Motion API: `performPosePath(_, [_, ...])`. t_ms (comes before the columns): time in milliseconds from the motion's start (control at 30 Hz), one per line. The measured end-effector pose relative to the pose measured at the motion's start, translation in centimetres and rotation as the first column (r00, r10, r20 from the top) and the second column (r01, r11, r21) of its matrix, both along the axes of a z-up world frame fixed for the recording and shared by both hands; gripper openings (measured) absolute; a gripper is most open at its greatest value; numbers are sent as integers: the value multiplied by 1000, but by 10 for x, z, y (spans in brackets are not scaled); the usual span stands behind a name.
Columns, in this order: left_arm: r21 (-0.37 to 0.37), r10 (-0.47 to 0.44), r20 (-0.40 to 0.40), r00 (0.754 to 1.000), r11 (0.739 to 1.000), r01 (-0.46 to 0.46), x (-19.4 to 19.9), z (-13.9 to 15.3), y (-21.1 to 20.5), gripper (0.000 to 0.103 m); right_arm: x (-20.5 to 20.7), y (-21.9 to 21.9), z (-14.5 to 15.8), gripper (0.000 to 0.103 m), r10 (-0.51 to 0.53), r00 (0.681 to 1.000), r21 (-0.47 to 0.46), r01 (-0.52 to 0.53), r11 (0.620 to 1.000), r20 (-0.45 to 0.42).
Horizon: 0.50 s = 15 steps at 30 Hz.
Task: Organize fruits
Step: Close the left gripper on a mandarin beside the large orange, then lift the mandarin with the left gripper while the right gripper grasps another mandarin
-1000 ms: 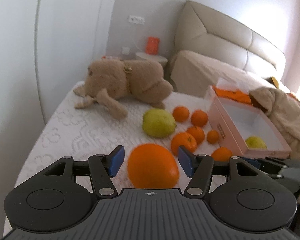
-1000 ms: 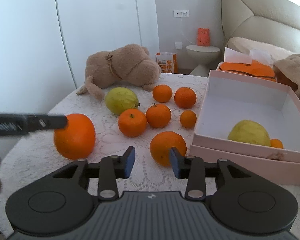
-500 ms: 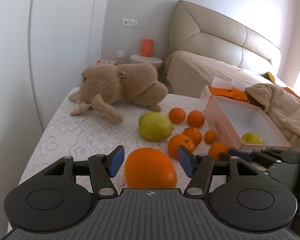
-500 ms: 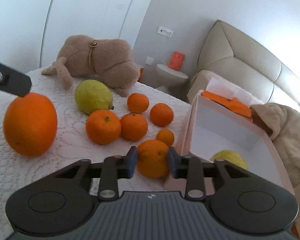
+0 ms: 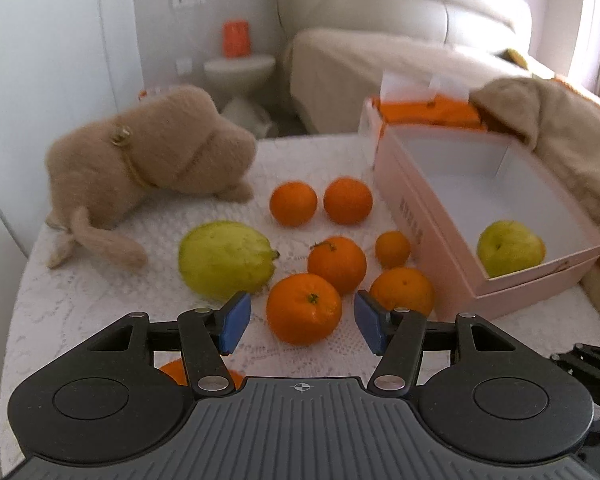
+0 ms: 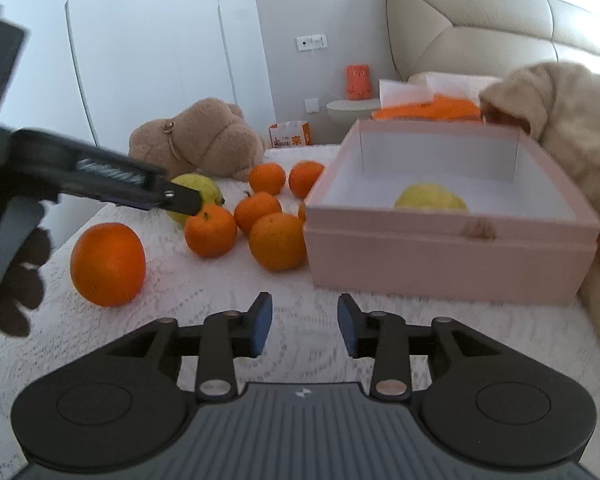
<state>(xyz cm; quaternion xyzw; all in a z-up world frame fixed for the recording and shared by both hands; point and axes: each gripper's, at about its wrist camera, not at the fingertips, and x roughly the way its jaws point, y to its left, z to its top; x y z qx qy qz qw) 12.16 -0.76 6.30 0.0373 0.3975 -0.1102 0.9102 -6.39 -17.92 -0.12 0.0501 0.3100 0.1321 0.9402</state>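
The left gripper (image 5: pixel 302 322) is closing around a mandarin (image 5: pixel 303 308) at lower centre, pads not yet touching. The right gripper (image 6: pixel 304 326) is opening with nothing between its pads. A green fruit (image 6: pixel 430 198) is sitting inside the pink box (image 6: pixel 440 240) at right.

Pale walls and white wardrobe doors (image 6: pixel 148 60) back a beige padded headboard (image 6: pixel 480 28) and small round bedside table (image 5: pixel 240 68).
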Motion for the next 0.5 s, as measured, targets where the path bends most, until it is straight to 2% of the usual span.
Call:
performPosePath(67, [24,-7,-38,999,1000,7,10,-8,-3,62,3,0,-1,37,10,1000,20,-10,1000,-14])
performPosePath(167, [57,-11,-84,996,998,15,22,-21,-7,64,2,0,-2,45,23,1000,22,-22,1000,-17])
performPosePath(267, [59,-6,-105,994,998,13,27,-30,-7,64,6,2,-3,48,20,999,10,-19,1000,-37])
performPosePath(400, [69,-15,-80,997,997,20,27,-36,-13,55,5,4,-4,52,27,999,1,-27,1000,-38])
performPosePath(500, [60,-22,-62,998,998,25,19,-30,-15,55,7,8,-4,59,42,998,-5,-42,999,-40])
